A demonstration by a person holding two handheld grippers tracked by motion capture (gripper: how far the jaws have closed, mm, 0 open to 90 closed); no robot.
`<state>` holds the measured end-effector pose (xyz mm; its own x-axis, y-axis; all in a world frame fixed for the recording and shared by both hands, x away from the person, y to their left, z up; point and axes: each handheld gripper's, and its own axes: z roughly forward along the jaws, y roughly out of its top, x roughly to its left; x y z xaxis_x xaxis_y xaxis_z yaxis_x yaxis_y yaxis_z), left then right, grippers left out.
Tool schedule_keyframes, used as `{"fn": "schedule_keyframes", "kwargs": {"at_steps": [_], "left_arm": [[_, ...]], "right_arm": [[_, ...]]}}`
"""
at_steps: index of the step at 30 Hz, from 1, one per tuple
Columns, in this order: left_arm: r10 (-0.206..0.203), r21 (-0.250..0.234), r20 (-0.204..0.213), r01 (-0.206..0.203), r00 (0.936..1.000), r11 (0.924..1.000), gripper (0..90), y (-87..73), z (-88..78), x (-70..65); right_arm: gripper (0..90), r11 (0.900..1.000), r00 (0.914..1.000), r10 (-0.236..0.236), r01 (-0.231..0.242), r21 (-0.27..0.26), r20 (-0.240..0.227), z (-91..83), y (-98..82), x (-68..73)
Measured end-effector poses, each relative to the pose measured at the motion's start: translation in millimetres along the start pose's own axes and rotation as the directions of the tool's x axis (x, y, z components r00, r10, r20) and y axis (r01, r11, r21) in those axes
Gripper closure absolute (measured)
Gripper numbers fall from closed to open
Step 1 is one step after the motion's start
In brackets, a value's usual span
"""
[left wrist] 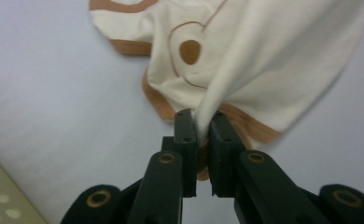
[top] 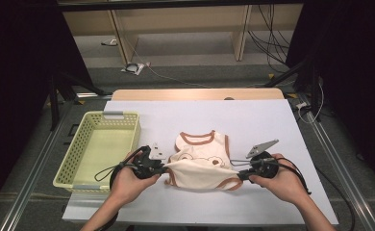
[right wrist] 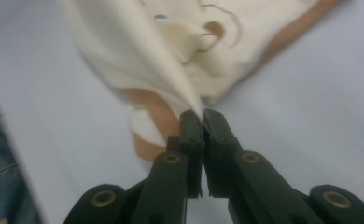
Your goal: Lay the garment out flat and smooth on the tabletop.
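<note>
I have a small cream baby garment [top: 200, 163] with tan trim, and it handles as I'd expect – light, limp, no stiffness at all, so it sags between any two points I hold. My left tongs [left wrist: 201, 122] are pressed together on a fold of its near edge, and my right tongs [right wrist: 202, 116] pinch the opposite side the same way; the cloth hangs stretched between them while the neck end lies on the worktop [top: 253, 120]. I judge the banded hems the best places to grip – thicker, less likely to slip out. The worktop is smooth and pale, so the fabric should slide easily. A pale green perforated basket [top: 80, 149] sits just left of the garment; beyond are grey floor, cables and dark curtains
</note>
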<state>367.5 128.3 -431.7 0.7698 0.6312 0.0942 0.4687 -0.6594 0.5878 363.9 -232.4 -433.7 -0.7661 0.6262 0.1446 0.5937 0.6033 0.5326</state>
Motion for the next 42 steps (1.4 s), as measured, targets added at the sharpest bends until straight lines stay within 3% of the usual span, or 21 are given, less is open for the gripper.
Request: {"fn": "schedule_keyframes", "kwargs": {"at_steps": [4,5,7,8,9,12,13,15,16,17,22,24,25,27,30,31,33,35,38,39,42], "left_arm": [[-0.041,0.015,-0.024,0.041,0.9989,0.9990,81.5,2.4,14.8,7.0],[-0.044,0.024,-0.027,0.045,0.9987,0.9987,81.1,2.3,19.2,7.2],[-0.049,0.024,-0.027,0.050,0.9984,0.9985,81.0,2.0,20.9,7.3],[-0.050,0.025,-0.028,0.051,0.9983,0.9984,81.0,1.8,21.8,7.2],[-0.052,0.022,-0.027,0.053,0.9983,0.9984,81.0,2.0,23.0,6.5],[-0.051,0.019,-0.027,0.051,0.9984,0.9985,81.0,2.2,23.4,5.8],[-0.049,0.021,-0.023,0.050,0.9985,0.9985,81.0,1.9,23.8,5.1],[-0.048,0.022,-0.023,0.048,0.9986,0.9986,80.9,1.5,24.1,4.7],[-0.047,0.024,-0.022,0.047,0.9987,0.9986,80.9,1.0,24.3,4.3],[-0.044,0.022,-0.018,0.045,0.9989,0.9988,80.9,-0.1,24.6,3.7],[-0.041,0.017,-0.015,0.041,0.9991,0.9990,81.4,-1.0,25.1,4.1],[-0.039,0.018,-0.010,0.039,0.9992,0.9991,81.6,-1.1,25.9,3.7],[-0.039,0.018,-0.010,0.039,0.9992,0.9991,81.7,-1.1,25.9,3.7],[-0.039,0.017,-0.009,0.040,0.9992,0.9991,81.7,-1.2,26.2,3.1],[-0.041,0.015,-0.010,0.041,0.9991,0.9990,81.7,-1.2,25.7,3.3],[-0.042,0.014,-0.011,0.042,0.9991,0.9990,81.6,-1.3,25.5,3.4],[-0.042,0.013,-0.011,0.042,0.9990,0.9990,81.6,-1.3,25.4,3.7],[-0.038,0.013,-0.012,0.038,0.9992,0.9992,81.4,-1.6,24.3,3.8],[-0.034,0.009,-0.010,0.034,0.9994,0.9994,81.2,-2.3,21.8,3.4],[-0.030,0.007,-0.009,0.030,0.9995,0.9995,81.1,-3.4,18.0,2.7],[-0.024,0.004,0.000,0.024,0.9997,0.9997,80.5,-5.6,13.8,0.5]], "right_arm": [[79.2,1.000,0.9919,0.006,-0.004,-0.017,0.127,15.3,3.2,-6.2],[75.7,0.998,0.9794,-0.050,0.056,-0.027,0.196,15.8,5.7,0.0],[74.0,0.995,0.9718,-0.082,0.090,-0.030,0.221,13.4,6.9,4.2],[72.2,0.984,0.9535,-0.154,0.171,-0.042,0.259,8.8,10.1,13.7],[71.2,0.964,0.9388,-0.236,0.258,-0.060,0.251,3.1,15.4,28.6],[68.8,0.948,0.9430,-0.286,0.304,-0.092,0.170,3.9,19.5,46.1],[66.8,0.930,0.9325,-0.349,0.357,-0.085,0.092,17.7,22.4,62.0],[65.3,0.920,0.9206,-0.385,0.389,-0.055,0.062,32.6,24.6,70.2],[65.3,0.920,0.9206,-0.385,0.389,-0.055,0.062,32.6,24.6,70.2],[64.6,0.897,0.8948,-0.439,0.442,-0.013,0.079,51.5,28.4,78.0],[64.5,0.872,0.8700,-0.490,0.490,0.012,0.054,71.0,37.7,86.7],[67.2,0.848,0.8464,-0.530,0.528,0.043,0.057,81.9,45.5,88.4],[67.2,0.848,0.8464,-0.530,0.528,0.043,0.057,81.9,45.5,88.4],[72.1,0.825,0.8224,-0.565,0.560,0.073,0.071,89.9,47.5,90.7],[84.0,0.810,0.8055,-0.587,0.582,0.077,0.082,91.8,49.1,92.9],[89.1,0.821,0.8166,-0.571,0.566,0.077,0.082,90.5,48.4,93.6],[89.6,0.817,0.8130,-0.577,0.573,0.071,0.079,90.7,48.1,91.9],[89.9,0.841,0.8384,-0.541,0.538,0.054,0.067,87.0,48.0,91.6],[89.9,0.844,0.8418,-0.537,0.536,0.027,0.055,82.2,48.6,90.6],[89.9,0.859,0.8593,-0.511,0.511,0.013,0.016,73.9,49.0,90.9],[89.9,0.866,0.8659,-0.500,0.500,-0.003,-0.008,66.0,47.6,91.8]]}}
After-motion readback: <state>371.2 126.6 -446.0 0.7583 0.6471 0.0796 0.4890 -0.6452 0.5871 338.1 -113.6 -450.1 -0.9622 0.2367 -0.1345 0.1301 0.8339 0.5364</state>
